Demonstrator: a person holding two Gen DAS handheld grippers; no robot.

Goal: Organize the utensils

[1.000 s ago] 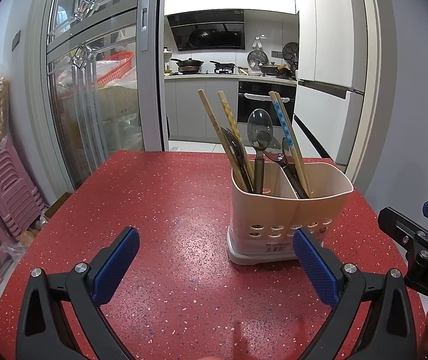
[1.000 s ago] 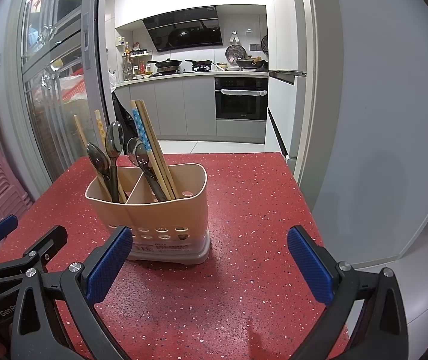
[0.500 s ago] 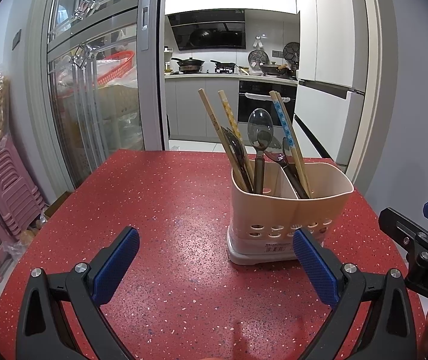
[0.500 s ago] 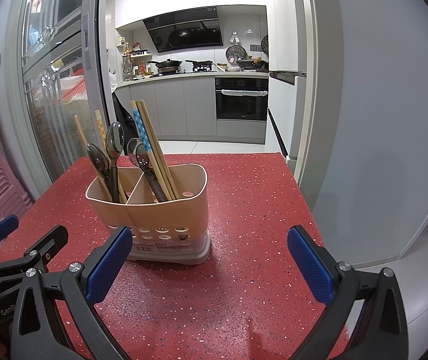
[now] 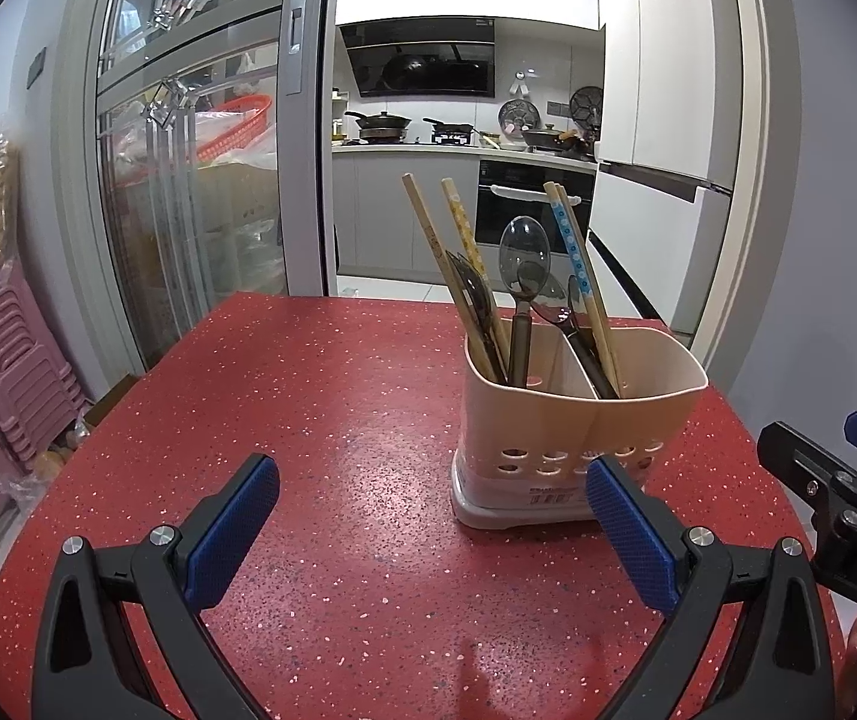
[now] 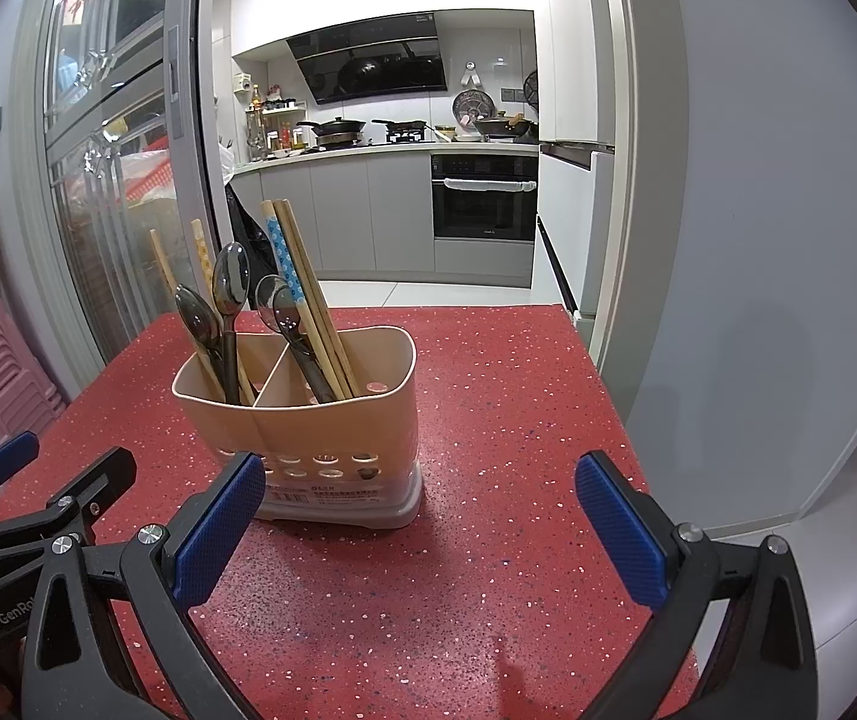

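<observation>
A beige two-compartment utensil holder (image 5: 578, 420) stands upright on the red speckled table (image 5: 338, 408); it also shows in the right wrist view (image 6: 320, 426). Chopsticks (image 5: 428, 252) and dark spoons (image 5: 523, 258) stand in both compartments. My left gripper (image 5: 431, 531) is open and empty, just in front of and left of the holder. My right gripper (image 6: 419, 531) is open and empty, in front of and right of the holder. Each gripper shows at the edge of the other's view.
The table (image 6: 488, 396) ends at its far edge towards the kitchen and at its right edge by a grey wall (image 6: 758, 240). Stacked pink stools (image 5: 8, 372) stand on the floor at the left, beside a glass sliding door (image 5: 188, 180).
</observation>
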